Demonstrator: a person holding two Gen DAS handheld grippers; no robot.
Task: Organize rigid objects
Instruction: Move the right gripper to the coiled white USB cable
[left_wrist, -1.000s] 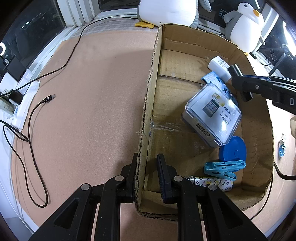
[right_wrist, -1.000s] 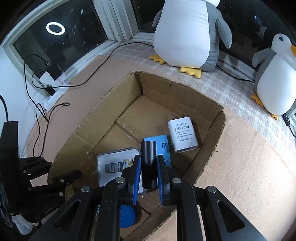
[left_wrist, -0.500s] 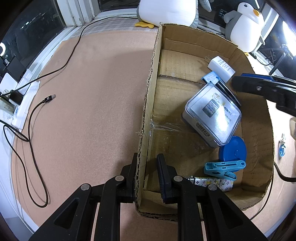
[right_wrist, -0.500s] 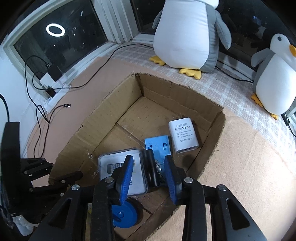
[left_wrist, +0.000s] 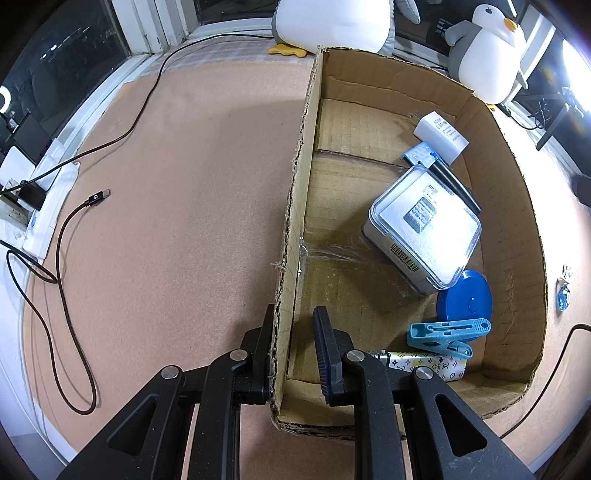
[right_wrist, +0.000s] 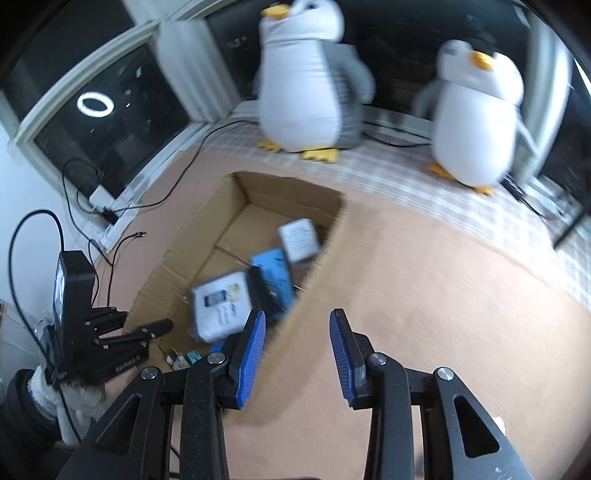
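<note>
A cardboard box (left_wrist: 509, 206) sits on the brown mat. Inside lie a clear-lidded case (left_wrist: 424, 225), a black cylinder (left_wrist: 456, 186), a white charger (left_wrist: 441, 133), a light blue card (left_wrist: 419, 155), a blue round lid (left_wrist: 465, 299), a blue clothes peg (left_wrist: 447, 332) and a patterned stick (left_wrist: 424, 363). My left gripper (left_wrist: 291, 328) straddles the box's left wall (left_wrist: 295, 206), one finger on each side with a gap inside. My right gripper (right_wrist: 297, 328) is open and empty, raised over the box's right wall (right_wrist: 314, 280); the box contents are blurred there.
Two plush penguins (right_wrist: 306, 85) (right_wrist: 476, 118) stand behind the box on a checked cloth. A black cable (left_wrist: 55, 273) and a power strip (left_wrist: 48, 199) lie at the mat's left. A small blue trinket (left_wrist: 563, 291) lies right of the box.
My right gripper opened and let the black cylinder drop into the box, then pulled back and up to the right. The left gripper has not moved.
</note>
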